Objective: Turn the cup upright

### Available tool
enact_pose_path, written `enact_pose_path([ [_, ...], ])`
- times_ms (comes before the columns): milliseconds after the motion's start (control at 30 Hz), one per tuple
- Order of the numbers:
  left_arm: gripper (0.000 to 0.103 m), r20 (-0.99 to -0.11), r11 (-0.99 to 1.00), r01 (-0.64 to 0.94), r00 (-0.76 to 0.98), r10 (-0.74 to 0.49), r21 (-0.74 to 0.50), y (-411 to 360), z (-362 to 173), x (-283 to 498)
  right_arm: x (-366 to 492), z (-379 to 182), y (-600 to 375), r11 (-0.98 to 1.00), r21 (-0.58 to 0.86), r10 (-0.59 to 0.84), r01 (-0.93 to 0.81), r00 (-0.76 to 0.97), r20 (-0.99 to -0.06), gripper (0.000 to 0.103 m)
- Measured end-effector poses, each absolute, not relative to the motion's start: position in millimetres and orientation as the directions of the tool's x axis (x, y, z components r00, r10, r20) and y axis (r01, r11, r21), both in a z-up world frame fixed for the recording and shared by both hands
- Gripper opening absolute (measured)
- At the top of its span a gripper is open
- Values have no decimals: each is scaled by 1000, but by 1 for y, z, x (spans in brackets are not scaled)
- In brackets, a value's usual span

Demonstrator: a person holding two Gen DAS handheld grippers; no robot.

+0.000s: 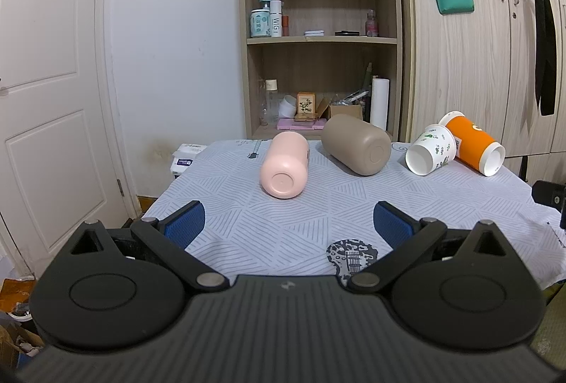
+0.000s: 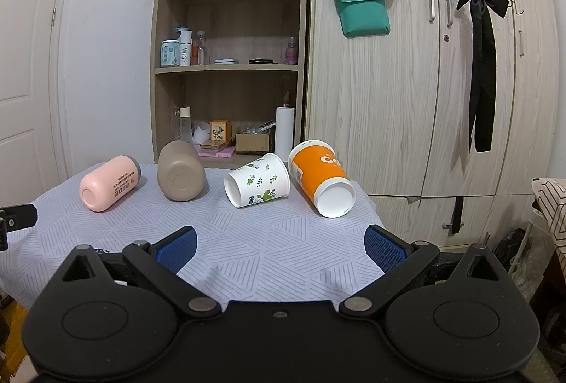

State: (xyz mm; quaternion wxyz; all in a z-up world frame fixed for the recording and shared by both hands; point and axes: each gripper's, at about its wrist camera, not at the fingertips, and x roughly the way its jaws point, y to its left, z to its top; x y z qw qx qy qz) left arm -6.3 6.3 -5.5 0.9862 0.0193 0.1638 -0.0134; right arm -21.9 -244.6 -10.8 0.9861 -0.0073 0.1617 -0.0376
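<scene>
Several cups lie on their sides across the far part of the table. From left: a pink cup [image 1: 284,165] [image 2: 108,182], a taupe cup [image 1: 357,144] [image 2: 180,175], a white leaf-print paper cup [image 1: 429,149] [image 2: 258,184] and an orange paper cup [image 1: 474,143] [image 2: 320,178]. My left gripper [image 1: 288,224] is open and empty, hovering over the near part of the table in front of the pink cup. My right gripper [image 2: 279,250] is open and empty, in front of the paper cups.
The table wears a grey patterned cloth [image 1: 283,227] [image 2: 265,234]. Behind it stand a wooden shelf unit [image 1: 320,40] [image 2: 230,64] with bottles and boxes and a wardrobe [image 2: 406,100]. A white door [image 1: 53,82] is on the left.
</scene>
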Motion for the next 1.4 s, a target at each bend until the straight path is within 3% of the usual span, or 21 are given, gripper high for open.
enact_pose_path([
  [667,103,-331,998,59,943,-43,38,1,0,-9,-17,-14,-250,998,-8,-62,63,938,-342,103],
  [833,103,-389,991,136,912,-131,-13,-16,17,7,-12,-9,-261,1000,-21,-23,18,947,-319,103],
  [1067,103,-401,978,195,892,-210,-76,-65,33,52,7,11,-293,994,-47,80,-95,965,-251,103],
  [1167,103,-425,966,230,867,-260,-122,-95,37,78,29,12,-316,975,3,213,-221,934,-288,103],
  [1400,103,-479,950,258,821,-311,-175,-152,31,121,99,-5,-355,964,100,265,-246,869,-418,102],
])
